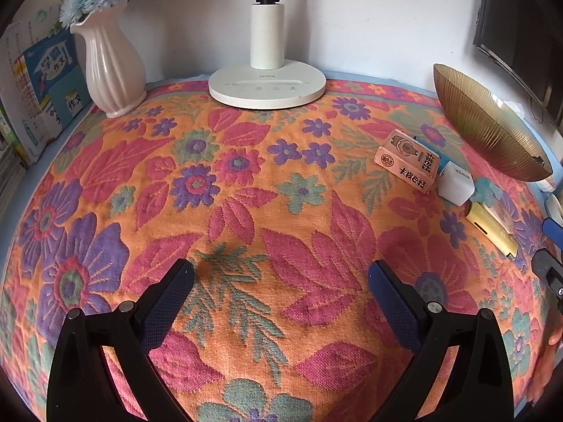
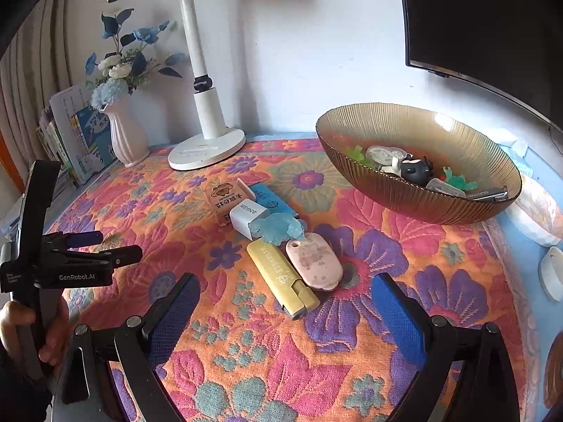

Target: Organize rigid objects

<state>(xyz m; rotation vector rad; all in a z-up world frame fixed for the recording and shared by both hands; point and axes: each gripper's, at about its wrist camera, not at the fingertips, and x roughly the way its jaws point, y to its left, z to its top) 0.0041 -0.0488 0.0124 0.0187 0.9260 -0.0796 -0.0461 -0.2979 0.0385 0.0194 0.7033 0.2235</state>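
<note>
Small objects lie in a cluster on the floral cloth: a yellow lighter [image 2: 281,274], a pink oval case [image 2: 315,262], a translucent blue figure [image 2: 278,228], a white charger [image 2: 248,214], a tan card box [image 2: 221,201] and a blue lighter [image 2: 269,198]. A ribbed amber bowl [image 2: 457,207] at the right holds several small items. My right gripper [image 2: 285,311] is open and empty, just in front of the yellow lighter. My left gripper [image 1: 281,281] is open and empty over bare cloth; it also shows at the left of the right wrist view [image 2: 105,246]. The box [image 1: 408,161], charger [image 1: 455,184] and lighter [image 1: 492,228] lie to its right.
A white lamp base [image 1: 267,88] and a pink vase [image 1: 114,70] with blue flowers stand at the back by the wall. Books [image 1: 38,88] lean at the left. A dark monitor [image 2: 492,28] hangs over the bowl. White objects [image 2: 552,274] lie off the cloth's right edge.
</note>
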